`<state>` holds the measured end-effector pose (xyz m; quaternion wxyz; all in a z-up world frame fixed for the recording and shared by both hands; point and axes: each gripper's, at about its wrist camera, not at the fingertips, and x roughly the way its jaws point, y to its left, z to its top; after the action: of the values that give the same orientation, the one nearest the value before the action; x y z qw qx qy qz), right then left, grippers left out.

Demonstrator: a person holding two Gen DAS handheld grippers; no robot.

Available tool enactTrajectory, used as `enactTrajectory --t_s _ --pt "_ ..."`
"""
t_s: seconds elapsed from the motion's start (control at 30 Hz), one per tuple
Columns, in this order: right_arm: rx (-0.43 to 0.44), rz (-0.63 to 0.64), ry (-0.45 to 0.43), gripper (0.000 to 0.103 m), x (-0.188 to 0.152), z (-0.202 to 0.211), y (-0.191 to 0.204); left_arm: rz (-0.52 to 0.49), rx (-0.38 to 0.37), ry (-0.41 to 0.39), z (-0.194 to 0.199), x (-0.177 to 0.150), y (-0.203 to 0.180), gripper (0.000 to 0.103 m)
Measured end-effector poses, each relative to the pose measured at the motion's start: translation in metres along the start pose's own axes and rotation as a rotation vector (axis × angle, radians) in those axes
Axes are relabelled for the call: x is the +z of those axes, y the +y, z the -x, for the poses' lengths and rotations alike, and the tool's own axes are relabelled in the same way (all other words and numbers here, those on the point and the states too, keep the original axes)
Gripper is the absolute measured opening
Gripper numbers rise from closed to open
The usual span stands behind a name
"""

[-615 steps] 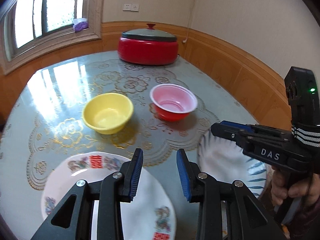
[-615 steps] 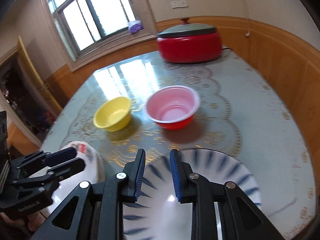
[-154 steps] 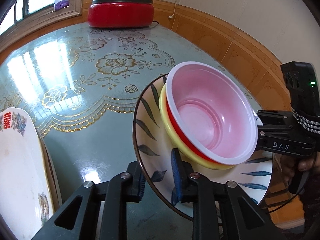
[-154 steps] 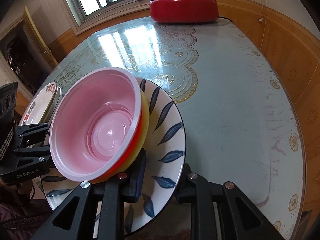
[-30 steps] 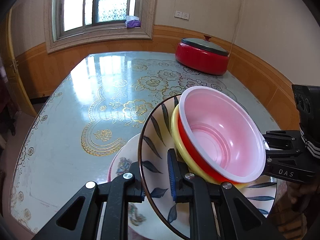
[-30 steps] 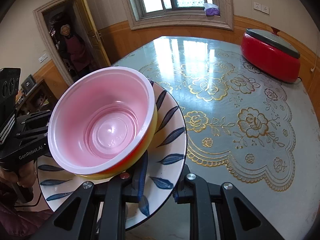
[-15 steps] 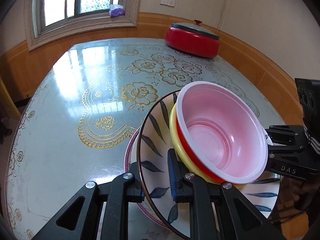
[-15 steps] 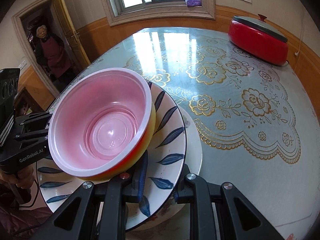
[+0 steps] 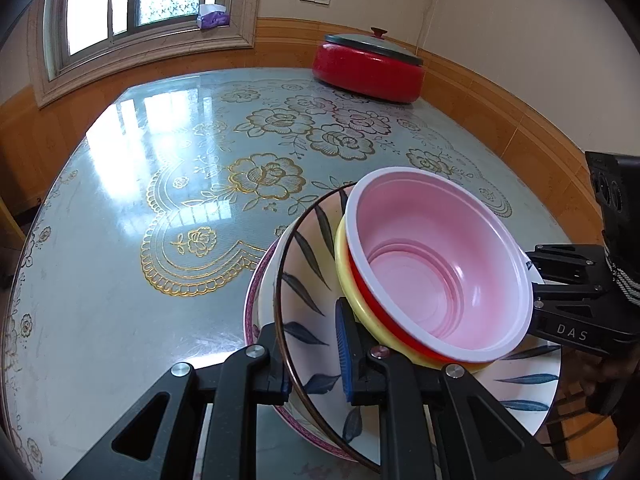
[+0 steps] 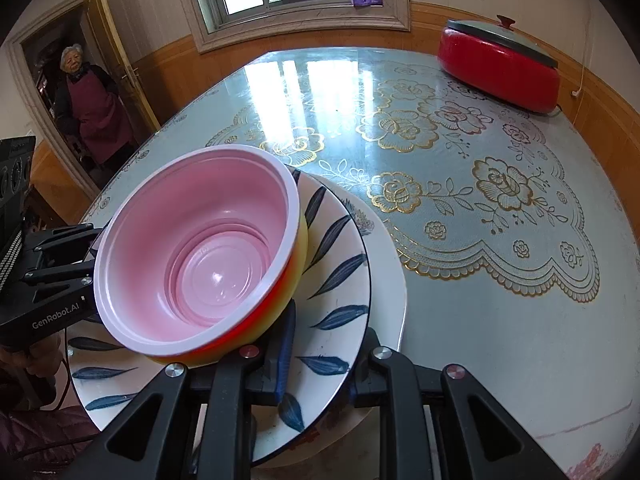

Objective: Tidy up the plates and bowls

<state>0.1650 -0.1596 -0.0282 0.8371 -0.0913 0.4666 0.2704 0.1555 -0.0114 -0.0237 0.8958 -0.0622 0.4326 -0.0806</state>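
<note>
A red bowl with a pink inside [image 9: 436,272] [image 10: 200,248] sits nested in a yellow bowl [image 9: 347,276] [image 10: 301,240], both on a white plate with blue leaves [image 9: 308,292] [image 10: 336,280]. My left gripper [image 9: 314,354] is shut on that plate's near rim in its view. My right gripper [image 10: 318,354] is shut on the opposite rim. The leaf plate rests over a white plate with a pink-patterned rim [image 9: 256,292] [image 10: 390,264] on the table.
A red cooker with a grey lid [image 9: 368,66] [image 10: 498,66] stands at the far side of the blue flowered table [image 9: 160,184] [image 10: 500,240]. A person in a dark red apron [image 10: 90,104] stands in the doorway. A window lies beyond the table.
The leaf plate with the two bowls has come down over the pink-rimmed plate, which now shows only as a thin rim beneath. Both grippers stay shut on it.
</note>
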Motion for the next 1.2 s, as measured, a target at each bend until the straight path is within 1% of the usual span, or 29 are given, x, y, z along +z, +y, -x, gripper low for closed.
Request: enactTrajectory --t_s 0.23,0.4,0.47,0.57,0.77,0.83,0.93,1.0,1.1,1.2 --pt "-0.044 0.031 -0.034 0.022 -0.005 0.002 0.007 -0.005 0.002 -0.019 0.007 -0.005 0.004 0.016" --pt "-0.087 0.038 -0.043 0.022 -0.004 0.004 0.01 -0.008 0.009 -0.026 0.01 -0.007 0.003 0.016" --pt "-0.099 0.024 -0.051 0.025 -0.003 0.007 0.007 -0.017 0.019 -0.03 0.011 -0.008 0.002 0.016" --pt "-0.121 0.006 -0.058 0.025 -0.002 0.011 0.004 -0.024 0.028 -0.032 0.011 -0.009 0.002 0.016" --pt "-0.117 -0.006 -0.056 0.025 -0.009 0.015 0.005 -0.027 0.024 -0.03 0.011 -0.009 0.002 0.017" --pt "-0.138 0.009 -0.059 0.022 -0.011 0.016 0.008 -0.024 0.02 -0.028 0.011 -0.009 0.003 0.017" --pt "-0.139 -0.007 -0.058 0.022 -0.013 0.017 0.008 -0.023 0.014 -0.025 0.012 -0.01 0.003 0.017" --pt "-0.142 -0.012 -0.051 0.022 -0.013 0.017 0.009 -0.023 0.019 -0.025 0.014 -0.01 0.002 0.017" --pt "-0.121 -0.041 -0.041 0.022 -0.013 0.018 0.008 -0.025 0.023 -0.026 0.015 -0.011 0.003 0.018" --pt "-0.13 -0.052 -0.036 0.021 -0.015 0.017 0.01 -0.038 0.033 -0.029 0.015 -0.011 0.0 0.018"
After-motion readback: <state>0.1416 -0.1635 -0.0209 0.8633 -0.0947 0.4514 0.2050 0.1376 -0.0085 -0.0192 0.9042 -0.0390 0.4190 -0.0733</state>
